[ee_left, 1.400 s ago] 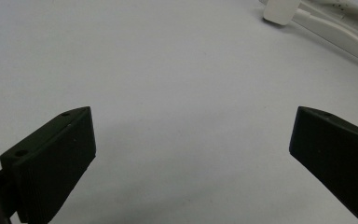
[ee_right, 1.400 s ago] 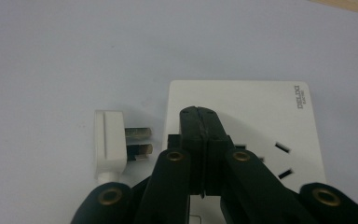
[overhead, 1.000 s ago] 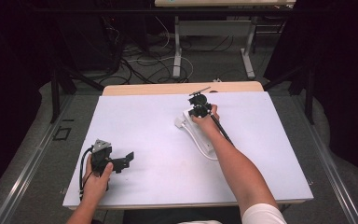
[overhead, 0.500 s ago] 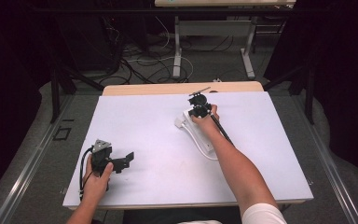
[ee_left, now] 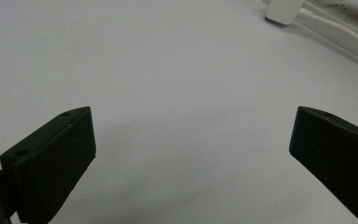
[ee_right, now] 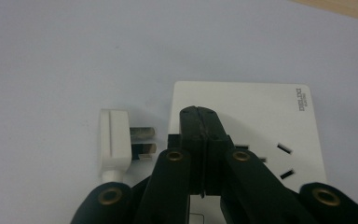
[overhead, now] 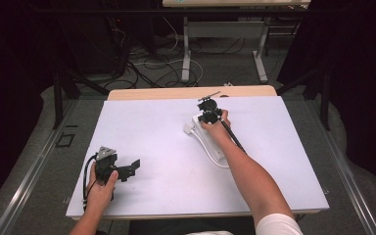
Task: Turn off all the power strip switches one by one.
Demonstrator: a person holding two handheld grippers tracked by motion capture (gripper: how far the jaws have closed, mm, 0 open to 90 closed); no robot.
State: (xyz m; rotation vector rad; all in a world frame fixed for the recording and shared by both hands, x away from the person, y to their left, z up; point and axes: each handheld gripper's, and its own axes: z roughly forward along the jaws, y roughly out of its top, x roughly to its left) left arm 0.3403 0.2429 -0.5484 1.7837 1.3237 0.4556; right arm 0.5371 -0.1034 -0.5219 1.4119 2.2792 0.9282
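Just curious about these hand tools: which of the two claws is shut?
The right claw, over the white power strip: its jaws touch. The left claw gapes wide.

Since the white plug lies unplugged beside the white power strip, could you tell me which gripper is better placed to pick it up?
Probably the right gripper: its shut jaws sit over the white power strip, right beside the white plug. The left gripper, jaws open, rests at the table's near edge, far away.
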